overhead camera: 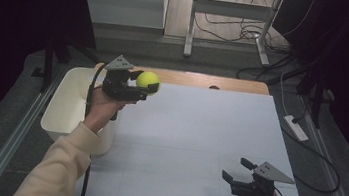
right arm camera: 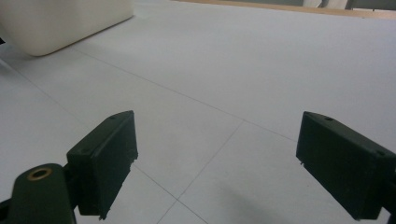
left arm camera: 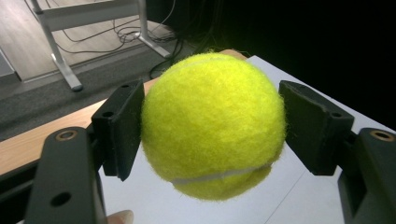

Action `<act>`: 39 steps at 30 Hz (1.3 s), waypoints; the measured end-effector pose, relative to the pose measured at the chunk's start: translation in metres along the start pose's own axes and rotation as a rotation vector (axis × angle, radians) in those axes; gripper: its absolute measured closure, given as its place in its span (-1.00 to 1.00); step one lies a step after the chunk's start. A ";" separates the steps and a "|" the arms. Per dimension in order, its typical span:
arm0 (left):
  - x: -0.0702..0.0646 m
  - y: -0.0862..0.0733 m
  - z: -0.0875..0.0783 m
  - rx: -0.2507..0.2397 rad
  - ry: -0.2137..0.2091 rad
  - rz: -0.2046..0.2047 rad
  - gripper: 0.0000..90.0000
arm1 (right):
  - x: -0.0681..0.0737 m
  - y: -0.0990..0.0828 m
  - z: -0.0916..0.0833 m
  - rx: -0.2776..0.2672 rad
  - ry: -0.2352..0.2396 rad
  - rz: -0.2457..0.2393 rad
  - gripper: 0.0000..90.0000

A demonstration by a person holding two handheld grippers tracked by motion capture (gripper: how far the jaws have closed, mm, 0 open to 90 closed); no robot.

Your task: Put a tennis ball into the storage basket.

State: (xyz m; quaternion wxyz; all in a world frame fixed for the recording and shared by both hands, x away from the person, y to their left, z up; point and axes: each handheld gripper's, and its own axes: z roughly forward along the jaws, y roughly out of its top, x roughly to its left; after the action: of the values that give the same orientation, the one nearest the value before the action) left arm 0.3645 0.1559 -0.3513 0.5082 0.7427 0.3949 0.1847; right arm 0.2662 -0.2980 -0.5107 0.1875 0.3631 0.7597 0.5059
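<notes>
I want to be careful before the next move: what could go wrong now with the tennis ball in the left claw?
The left claw grips the round, fuzzy tennis ball only at its two sides, above the table, so it might slip out and roll off. The white bin lies just beside the claw; releasing too early could miss it.

The round yellow-green tennis ball (left arm camera: 212, 126) looked soft and fuzzy, like felt, with one smooth pale seam. The left gripper (left arm camera: 212, 128) had black jaws of dull, hard plastic, and so did the right gripper (right arm camera: 212, 165). The white table (overhead camera: 197, 141) top looked smooth and matt, with a wooden edge at the back. The cream plastic tub (overhead camera: 67, 110) looked smooth. The person's cream sleeve (overhead camera: 55, 166) looked like soft cloth.
</notes>
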 end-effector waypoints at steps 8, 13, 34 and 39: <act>0.008 -0.001 -0.006 -0.004 0.027 -0.008 -0.39 | 0.000 0.000 -0.001 0.002 -0.002 -0.003 -0.72; 0.015 -0.002 -0.010 -0.007 0.046 -0.021 -0.39 | 0.000 0.000 0.000 0.000 -0.003 0.000 -0.72; 0.033 -0.007 -0.033 -0.009 0.110 -0.034 -0.39 | 0.001 0.000 0.000 -0.001 -0.001 -0.004 -0.72; 0.037 -0.009 -0.038 -0.005 0.130 -0.035 -0.39 | 0.001 0.000 -0.001 -0.002 -0.002 -0.005 -0.72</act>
State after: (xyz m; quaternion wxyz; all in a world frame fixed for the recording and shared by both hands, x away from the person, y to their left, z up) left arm 0.3583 0.2095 -0.3487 0.4866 0.7207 0.4397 0.2245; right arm 0.2655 -0.2979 -0.5099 0.1897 0.3616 0.7599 0.5058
